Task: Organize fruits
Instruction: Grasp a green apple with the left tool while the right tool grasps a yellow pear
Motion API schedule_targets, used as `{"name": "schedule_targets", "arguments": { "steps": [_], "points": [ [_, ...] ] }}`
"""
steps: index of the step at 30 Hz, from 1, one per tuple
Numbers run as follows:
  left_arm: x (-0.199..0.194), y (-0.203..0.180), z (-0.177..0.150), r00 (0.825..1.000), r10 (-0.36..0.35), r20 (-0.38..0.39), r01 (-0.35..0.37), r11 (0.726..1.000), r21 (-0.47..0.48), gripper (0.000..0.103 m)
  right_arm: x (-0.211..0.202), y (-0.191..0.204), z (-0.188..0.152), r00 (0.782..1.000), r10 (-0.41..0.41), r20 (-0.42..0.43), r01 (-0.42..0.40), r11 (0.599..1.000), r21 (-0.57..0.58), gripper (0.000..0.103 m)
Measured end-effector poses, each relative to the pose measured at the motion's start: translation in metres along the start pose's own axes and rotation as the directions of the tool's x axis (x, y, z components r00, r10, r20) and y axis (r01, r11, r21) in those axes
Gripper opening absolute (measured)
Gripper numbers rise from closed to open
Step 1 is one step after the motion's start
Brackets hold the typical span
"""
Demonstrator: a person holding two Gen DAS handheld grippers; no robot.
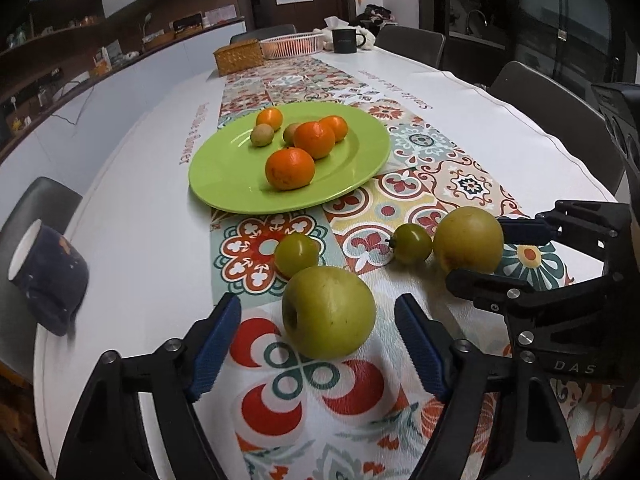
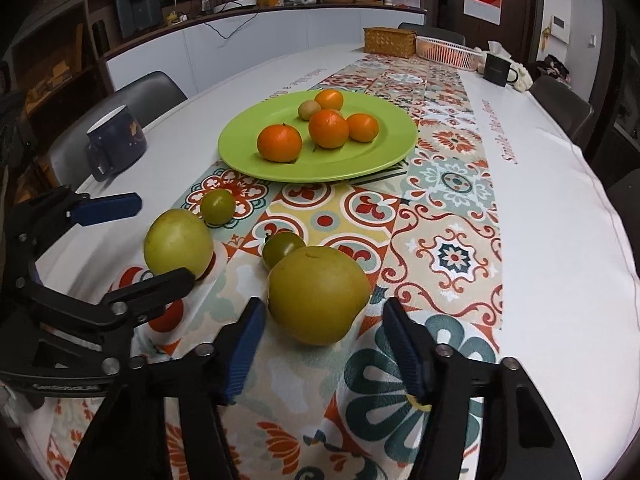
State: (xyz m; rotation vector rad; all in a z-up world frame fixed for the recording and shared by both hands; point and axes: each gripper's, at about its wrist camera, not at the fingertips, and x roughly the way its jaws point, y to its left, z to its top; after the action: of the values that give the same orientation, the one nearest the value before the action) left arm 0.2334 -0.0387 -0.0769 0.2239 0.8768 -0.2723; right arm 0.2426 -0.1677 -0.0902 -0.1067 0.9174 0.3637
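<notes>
Now both tools wide, w/o contact.

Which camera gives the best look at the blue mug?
The right wrist view: the blue mug stands whole there, rim and handle clear, left of the plate. In the left wrist view it is blurred and warped at the left edge.

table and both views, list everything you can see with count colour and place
plate: 1, green, mid table
oranges: 4, orange, on plate
small fruits: 2, brownish green, on plate
apples: 2, yellow-green, on cloth, one between each tool's fingers
tomatoes: 2, green, on cloth behind apples
blue mug: 1, left edge
black mug: 1, far end
baskets: 2, tan and white, far end
left tool: open
right tool: open
</notes>
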Motion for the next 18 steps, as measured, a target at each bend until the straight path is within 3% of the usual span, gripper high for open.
{"name": "schedule_targets", "arguments": {
  "steps": [8,18],
  "points": [
    [0.013,0.007,-0.003,0.998,-0.062,-0.030,0.059,0.994,-0.088,0.051,0.010,0.000,0.003,1.000,0.008,-0.016,-0.008,1.000,0.006,0.053],
    [0.001,0.004,-0.007,0.999,-0.031,-0.021,0.029,0.995,-0.100,0.050,0.002,-0.001,-0.003,1.000,0.013,-0.008,-0.013,0.999,0.042,0.052]
  ]
}}
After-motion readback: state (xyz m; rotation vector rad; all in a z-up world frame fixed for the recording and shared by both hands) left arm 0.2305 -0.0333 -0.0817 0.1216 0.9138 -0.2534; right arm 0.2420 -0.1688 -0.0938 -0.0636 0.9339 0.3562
